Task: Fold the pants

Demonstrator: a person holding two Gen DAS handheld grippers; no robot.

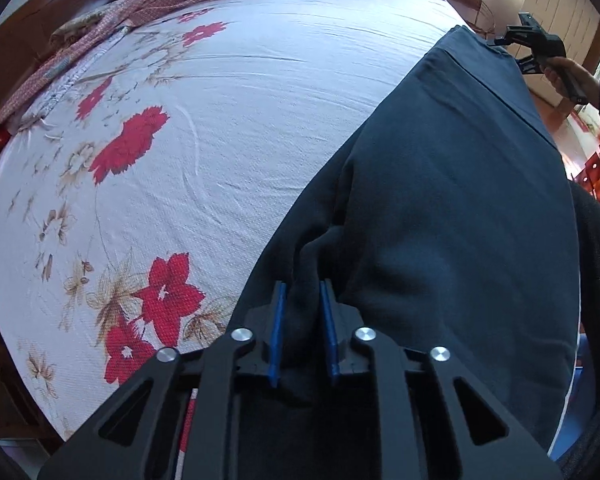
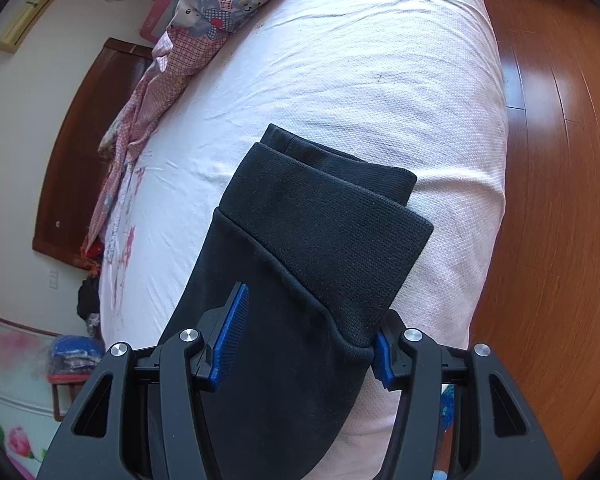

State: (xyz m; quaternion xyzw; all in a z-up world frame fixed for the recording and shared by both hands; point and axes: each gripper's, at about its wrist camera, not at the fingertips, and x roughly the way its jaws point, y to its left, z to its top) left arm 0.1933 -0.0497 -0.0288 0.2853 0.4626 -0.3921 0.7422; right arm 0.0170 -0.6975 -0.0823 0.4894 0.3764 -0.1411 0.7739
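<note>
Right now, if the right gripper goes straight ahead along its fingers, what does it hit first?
The pants. The right gripper is open and already straddles the ribbed cuff end, so going forward just slides it further along that dark fabric. Past the cuffs lies only the white bedsheet; depth is unclear.

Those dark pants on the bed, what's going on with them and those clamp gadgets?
A person is folding a pair of dark navy fabric pants laid along the edge of a bed with a white red-flowered sheet. Each hand holds a black tool with blue-padded tongs. The left tongs are pinched on a bunched fold of cloth at one end. The right tongs straddle the other end by the stacked ribbed cuffs, with the jaws spread wide. The pants lie lengthwise with legs together; no crosswise fold yet.
</note>
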